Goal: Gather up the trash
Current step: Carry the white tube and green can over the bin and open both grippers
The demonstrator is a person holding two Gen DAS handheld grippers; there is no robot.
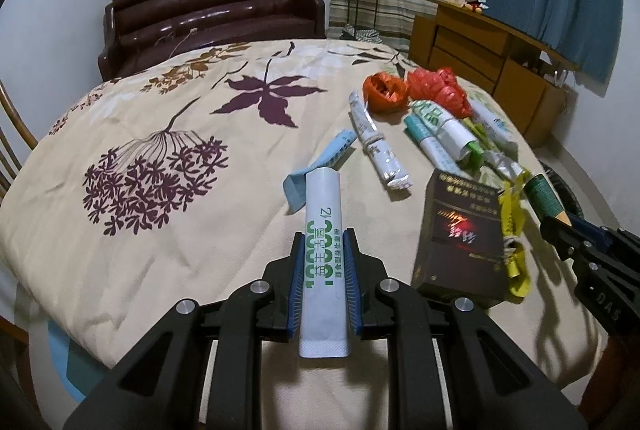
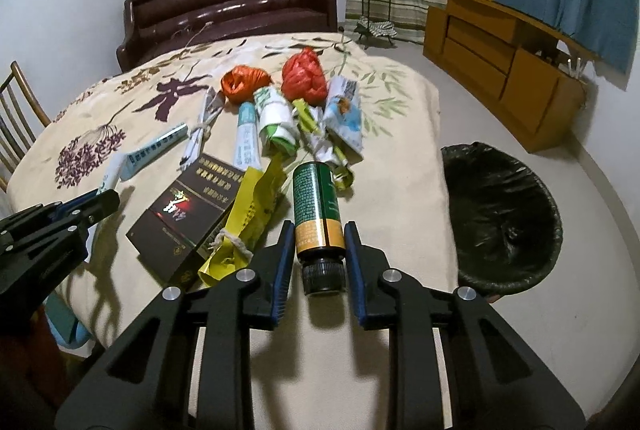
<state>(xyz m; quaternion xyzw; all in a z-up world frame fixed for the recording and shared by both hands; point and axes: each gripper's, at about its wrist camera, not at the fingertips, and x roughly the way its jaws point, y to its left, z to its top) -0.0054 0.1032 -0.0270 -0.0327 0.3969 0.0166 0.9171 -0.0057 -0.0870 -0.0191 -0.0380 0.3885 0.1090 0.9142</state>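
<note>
My left gripper (image 1: 323, 250) is shut on a white sachet with green print (image 1: 322, 214), held above the floral tablecloth (image 1: 160, 110). My right gripper (image 2: 317, 234) is shut on a green bottle with a black cap (image 2: 316, 206), lying along the fingers near the table's right edge; it also shows in the left wrist view (image 1: 546, 196). Trash lies on the cloth: a dark cigarette box (image 2: 188, 214), a yellow wrapper (image 2: 248, 218), two crumpled orange bags (image 2: 244, 80) (image 2: 302, 76), a light blue packet (image 2: 156, 148) and several rolled wrappers (image 2: 276, 122).
A bin lined with a black bag (image 2: 504, 214) stands on the floor right of the table. A brown leather sofa (image 2: 232, 2) is behind the table, a wooden cabinet (image 2: 500, 58) at the right wall, a chair (image 2: 16, 118) at the left.
</note>
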